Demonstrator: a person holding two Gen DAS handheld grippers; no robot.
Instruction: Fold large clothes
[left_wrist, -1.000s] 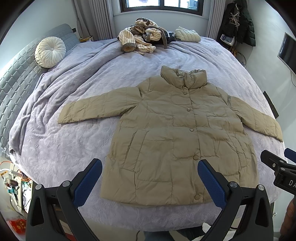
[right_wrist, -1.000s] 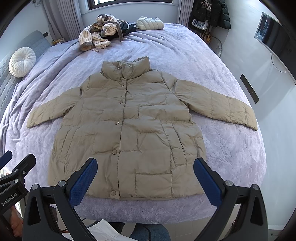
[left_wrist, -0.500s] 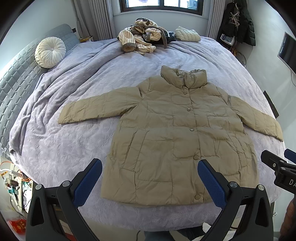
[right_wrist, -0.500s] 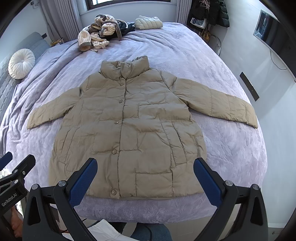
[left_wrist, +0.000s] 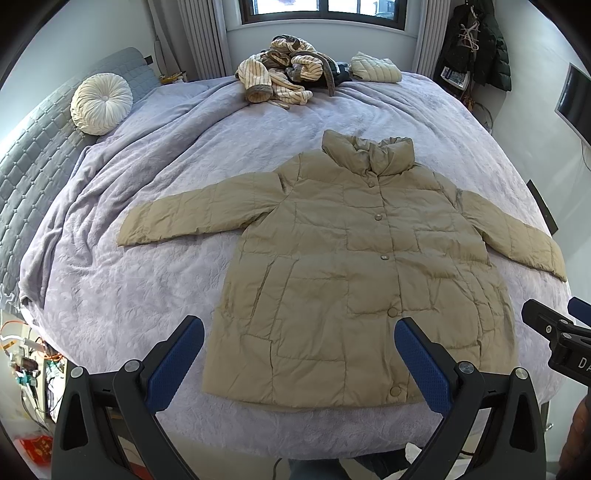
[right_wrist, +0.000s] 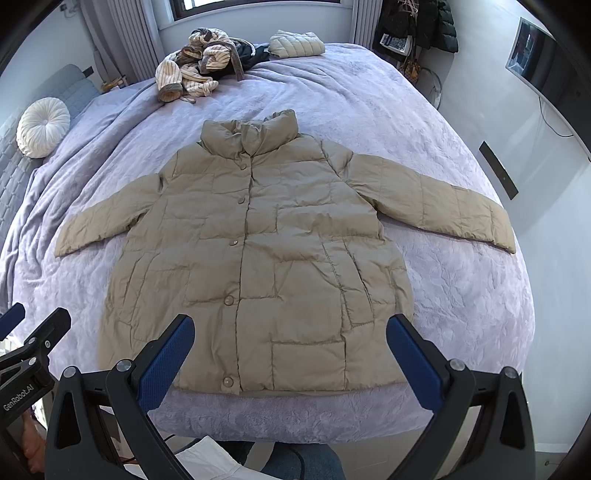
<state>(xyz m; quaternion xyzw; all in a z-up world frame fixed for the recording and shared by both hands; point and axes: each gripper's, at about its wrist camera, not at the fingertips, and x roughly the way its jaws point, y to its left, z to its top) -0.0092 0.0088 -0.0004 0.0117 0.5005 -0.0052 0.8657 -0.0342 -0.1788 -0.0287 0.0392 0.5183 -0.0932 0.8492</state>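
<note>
Jacket (left_wrist: 354, 266) first: the khaki puffer lies flat and buttoned on the lilac bedspread (left_wrist: 147, 288), front up, sleeves spread to both sides, collar toward the window. I hold my left gripper (left_wrist: 299, 354) and right gripper (right_wrist: 290, 350) above the bed's near edge, both spread wide and empty. Its hem lies just beyond my blue fingertips (right_wrist: 166, 354), untouched.

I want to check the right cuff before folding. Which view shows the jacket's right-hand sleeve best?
The right wrist view: the right-hand sleeve lies whole with bed around its cuff. In the left wrist view that sleeve sits squeezed at the frame's edge.
</note>
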